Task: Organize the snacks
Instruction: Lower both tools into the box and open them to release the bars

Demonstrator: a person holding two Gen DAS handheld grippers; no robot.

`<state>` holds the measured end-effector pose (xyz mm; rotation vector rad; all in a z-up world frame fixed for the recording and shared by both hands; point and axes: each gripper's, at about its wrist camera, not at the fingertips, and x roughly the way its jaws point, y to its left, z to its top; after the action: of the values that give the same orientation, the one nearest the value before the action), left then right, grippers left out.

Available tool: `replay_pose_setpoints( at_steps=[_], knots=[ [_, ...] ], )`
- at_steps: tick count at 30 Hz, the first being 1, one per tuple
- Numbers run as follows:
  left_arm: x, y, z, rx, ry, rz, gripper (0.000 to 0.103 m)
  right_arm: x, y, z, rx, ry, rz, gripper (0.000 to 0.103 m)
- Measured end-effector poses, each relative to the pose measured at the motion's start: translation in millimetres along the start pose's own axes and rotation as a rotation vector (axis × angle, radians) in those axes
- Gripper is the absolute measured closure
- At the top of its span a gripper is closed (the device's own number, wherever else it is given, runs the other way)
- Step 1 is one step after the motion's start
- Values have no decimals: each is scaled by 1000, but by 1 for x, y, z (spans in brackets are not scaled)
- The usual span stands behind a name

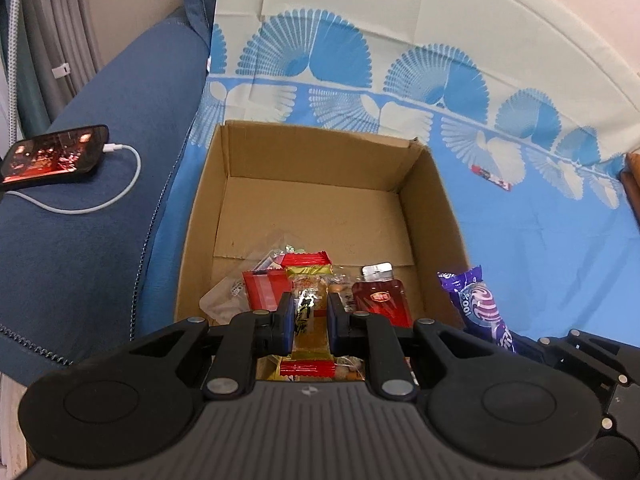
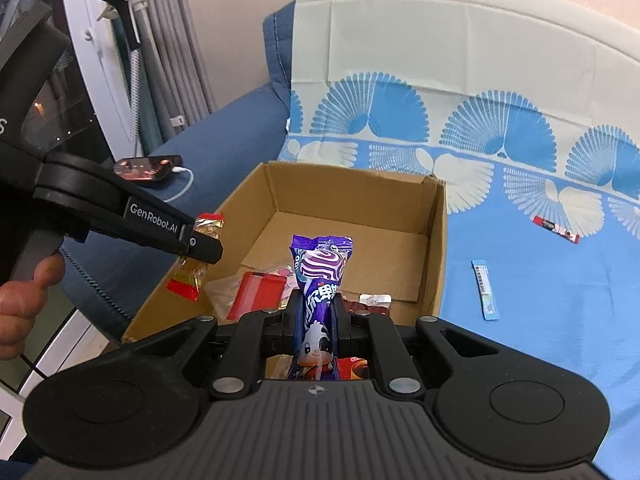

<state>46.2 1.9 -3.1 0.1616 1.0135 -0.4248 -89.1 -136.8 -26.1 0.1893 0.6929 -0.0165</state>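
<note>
An open cardboard box (image 1: pixel 400 168) (image 2: pixel 434 240) stands on the blue patterned cloth, with several wrapped snacks at its near end. My left gripper (image 1: pixel 310 314) is shut on a gold and red snack packet (image 1: pixel 308 320) and holds it over the box's near edge; it also shows in the right wrist view (image 2: pixel 198 246). My right gripper (image 2: pixel 318 312) is shut on a purple candy packet (image 2: pixel 320 272) above the box's near side; the packet shows in the left wrist view (image 1: pixel 478 308).
A red snack stick (image 2: pixel 556 229) (image 1: pixel 490 176) and a blue sachet (image 2: pixel 486 290) lie on the cloth right of the box. A phone (image 1: pixel 54 158) on a white charging cable lies on the blue sofa arm at left.
</note>
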Motion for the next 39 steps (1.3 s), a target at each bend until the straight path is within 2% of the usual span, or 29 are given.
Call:
replay_pose_setpoints(
  at_steps=[13,24,25,26,27,28,29,30,31,35,39],
  knots=[
    [65,8,15,2,90,28,85,64,-16,9,38,89,14,89],
    [100,13,18,8,133,55,85,100,-19,8,54,139,24,89],
    [102,13,19,10,136,56,82,102,-20,9,56,142,23,87],
    [104,15,19,8,138,55,74,103,-21,9,60,146,23,86],
    [105,15,20,3,144,58,40,104,-22,10,67,151,18,83],
    [105,17,21,-6,146,65,5,104,-23,11,76,154,10,67],
    [103,18,22,-19,138,73,1,103,-24,12,85,151,4,56],
    [98,19,21,-30,110,74,0,101,-25,13,95,142,-4,37],
    [95,20,20,-27,102,79,0,98,-25,13,102,131,-13,31],
    [83,17,9,12,103,123,0,83,-21,13,89,124,-8,28],
    [55,17,-11,0,74,143,0,60,-12,6,89,116,1,22]
  ],
)
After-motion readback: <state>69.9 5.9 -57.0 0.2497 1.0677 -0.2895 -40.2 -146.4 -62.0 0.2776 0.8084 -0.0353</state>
